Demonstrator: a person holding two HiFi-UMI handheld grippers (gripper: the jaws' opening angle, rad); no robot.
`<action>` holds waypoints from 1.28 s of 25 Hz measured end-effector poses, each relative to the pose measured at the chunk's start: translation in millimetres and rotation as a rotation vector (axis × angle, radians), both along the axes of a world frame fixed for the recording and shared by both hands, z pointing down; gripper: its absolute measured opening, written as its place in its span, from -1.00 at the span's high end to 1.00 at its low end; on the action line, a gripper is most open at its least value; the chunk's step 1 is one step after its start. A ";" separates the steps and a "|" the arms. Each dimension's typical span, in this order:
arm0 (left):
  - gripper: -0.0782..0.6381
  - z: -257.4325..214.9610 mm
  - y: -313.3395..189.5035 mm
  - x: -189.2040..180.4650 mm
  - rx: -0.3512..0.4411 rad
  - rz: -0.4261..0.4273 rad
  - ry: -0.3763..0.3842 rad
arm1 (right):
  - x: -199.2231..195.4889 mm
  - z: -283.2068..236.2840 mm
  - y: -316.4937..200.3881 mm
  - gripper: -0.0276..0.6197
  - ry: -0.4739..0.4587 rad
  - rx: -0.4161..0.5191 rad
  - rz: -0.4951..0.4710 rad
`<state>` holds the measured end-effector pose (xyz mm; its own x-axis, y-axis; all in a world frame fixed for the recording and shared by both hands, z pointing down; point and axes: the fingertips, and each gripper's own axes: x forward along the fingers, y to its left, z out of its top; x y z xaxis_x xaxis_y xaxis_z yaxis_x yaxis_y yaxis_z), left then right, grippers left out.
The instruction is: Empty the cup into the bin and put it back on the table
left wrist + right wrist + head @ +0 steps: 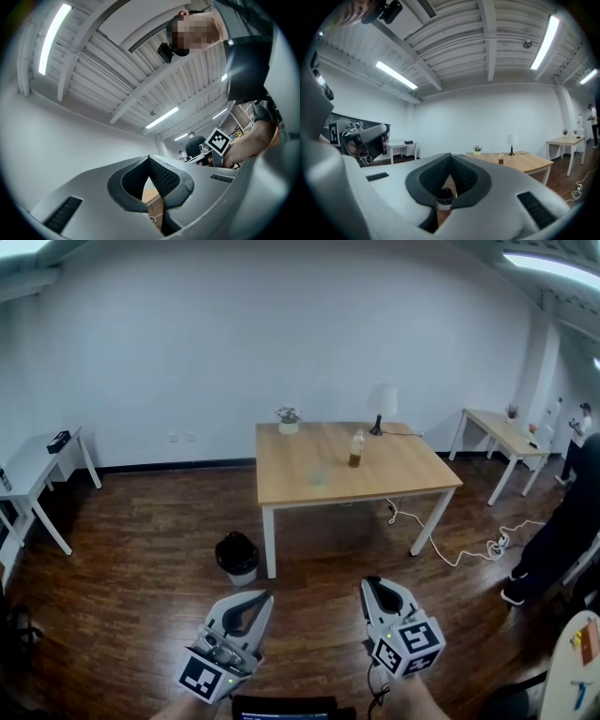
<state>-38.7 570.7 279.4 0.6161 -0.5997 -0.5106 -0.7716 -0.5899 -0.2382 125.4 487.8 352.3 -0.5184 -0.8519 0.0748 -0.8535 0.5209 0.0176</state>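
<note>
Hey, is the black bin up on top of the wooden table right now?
No, the black bin stands on the floor beside a leg of the wooden table.

Dark wood floor [141,549] open across lower centre. Black round bin [237,557] just left of light wooden table [412,472] front leg. Amber-filled clear bottle [356,448] mid-tabletop. White cable [457,563] trails lower right.

Small pale cup [317,477], faint and blurry, sits on the wooden white-legged table [394,474], left of the table's centre, near its front edge. White bin [237,557] with black liner, upright, just beside the table's front-left leg.
</note>
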 end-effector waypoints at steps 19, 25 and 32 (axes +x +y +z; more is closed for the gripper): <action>0.80 -0.8 -123.5 24.4 -0.022 -0.040 0.003 | 23.5 6.5 -121.5 0.91 -0.014 -0.036 -0.036; 0.80 -7.6 -169.2 45.1 -0.008 -0.066 -0.009 | 39.4 1.0 -174.7 0.91 -0.031 -0.028 -0.068; 0.80 -9.6 -212.0 60.8 -0.007 -0.103 -0.021 | 52.8 1.1 -222.3 0.91 -0.049 -0.026 -0.106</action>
